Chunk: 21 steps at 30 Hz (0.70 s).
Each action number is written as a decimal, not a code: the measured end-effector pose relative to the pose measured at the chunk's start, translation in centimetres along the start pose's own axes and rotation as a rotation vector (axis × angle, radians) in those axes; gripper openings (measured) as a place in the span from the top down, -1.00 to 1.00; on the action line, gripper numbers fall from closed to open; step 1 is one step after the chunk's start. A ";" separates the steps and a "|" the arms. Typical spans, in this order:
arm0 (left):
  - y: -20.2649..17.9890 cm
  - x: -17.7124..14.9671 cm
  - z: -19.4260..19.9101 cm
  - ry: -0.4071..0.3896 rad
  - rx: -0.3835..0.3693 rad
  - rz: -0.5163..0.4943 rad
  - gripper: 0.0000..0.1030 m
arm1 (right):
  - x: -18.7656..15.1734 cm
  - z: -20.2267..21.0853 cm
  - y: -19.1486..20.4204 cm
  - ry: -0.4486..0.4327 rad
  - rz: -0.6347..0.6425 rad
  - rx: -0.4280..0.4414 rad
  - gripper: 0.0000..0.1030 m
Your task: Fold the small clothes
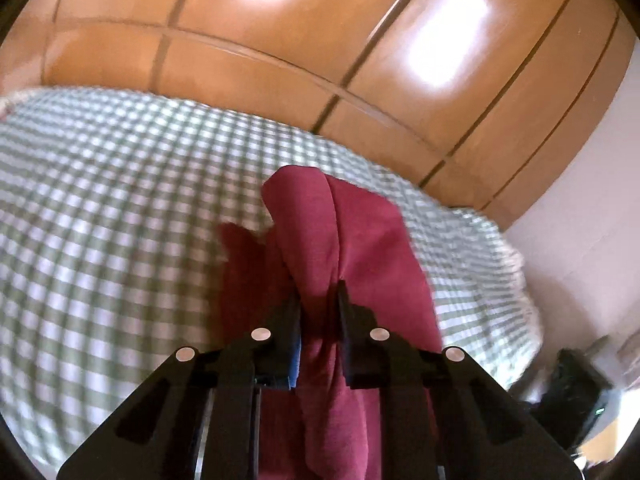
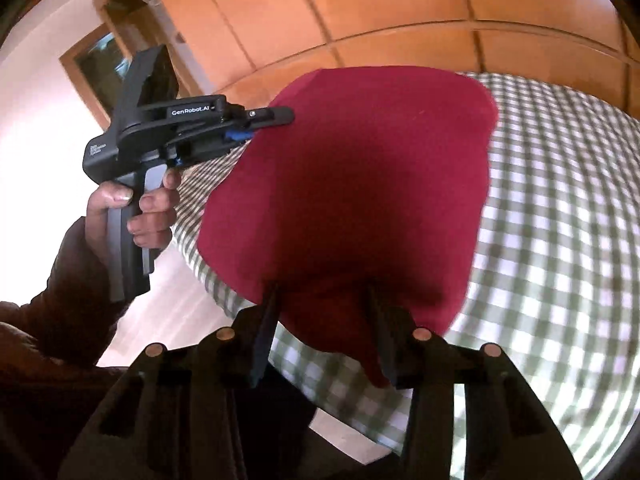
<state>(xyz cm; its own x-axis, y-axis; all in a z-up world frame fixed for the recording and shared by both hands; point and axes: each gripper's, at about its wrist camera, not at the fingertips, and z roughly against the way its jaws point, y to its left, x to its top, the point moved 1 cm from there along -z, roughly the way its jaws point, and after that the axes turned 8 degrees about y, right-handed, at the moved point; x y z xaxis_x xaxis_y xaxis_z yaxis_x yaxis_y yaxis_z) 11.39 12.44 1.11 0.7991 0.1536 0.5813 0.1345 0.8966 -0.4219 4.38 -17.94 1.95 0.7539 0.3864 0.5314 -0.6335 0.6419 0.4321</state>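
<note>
**Red garment held up between both grippers above the checked bed**

In the left wrist view, the left gripper [image 1: 320,300] has its two fingers drawn close together with a bunched ridge of the red garment [image 1: 344,232] pinched between them; the cloth runs through the narrow gap and spills forward over the tips. It is clamped on fabric, not resting on it.

The right gripper [image 2: 322,304] stands wider. Its fingers flank a fold of the same red garment [image 2: 360,176], which drapes over and between them, with a tail hanging down by the right finger. Whether the pads truly press the cloth here I cannot tell; the fabric hides the contact.

From the right wrist view the left gripper [image 2: 256,120] bites the garment's far edge, held by the person's left hand [image 2: 140,208]. So the cloth hangs spread between two held points, clear of the surface, probably to open it flat before laying and folding.

Below lies the green-and-white checked bedcover [image 2: 560,240], and behind it the wooden wardrobe panels [image 1: 280,40].
</note>
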 end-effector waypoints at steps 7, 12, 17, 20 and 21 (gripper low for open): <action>3.8 -2.4 -3.1 0.102 0.238 0.091 0.38 | 0.5 -4.6 0.7 0.082 0.009 -0.023 0.14; 2.4 -2.9 0.9 -0.087 0.198 0.133 0.17 | 0.2 -2.7 -0.5 0.084 0.001 0.075 -0.13; -2.3 -3.6 1.3 -0.135 0.142 -0.051 0.16 | 1.8 1.8 -1.8 -0.046 -0.054 0.140 -0.21; -3.5 -3.7 -0.8 -0.090 0.153 -0.088 0.16 | 4.3 3.0 -3.6 -0.116 -0.108 0.058 -0.12; -3.6 -3.8 -1.4 -0.077 0.155 -0.088 0.16 | 5.0 3.0 -3.9 -0.123 -0.117 0.029 -0.07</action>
<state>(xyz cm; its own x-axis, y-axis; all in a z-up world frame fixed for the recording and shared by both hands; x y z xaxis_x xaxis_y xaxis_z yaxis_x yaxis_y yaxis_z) 8.69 8.10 -0.52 0.7404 0.0977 0.6650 0.1056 0.9602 -0.2586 10.12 -20.49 5.11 0.7973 0.2249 0.5602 -0.5483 0.6578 0.5164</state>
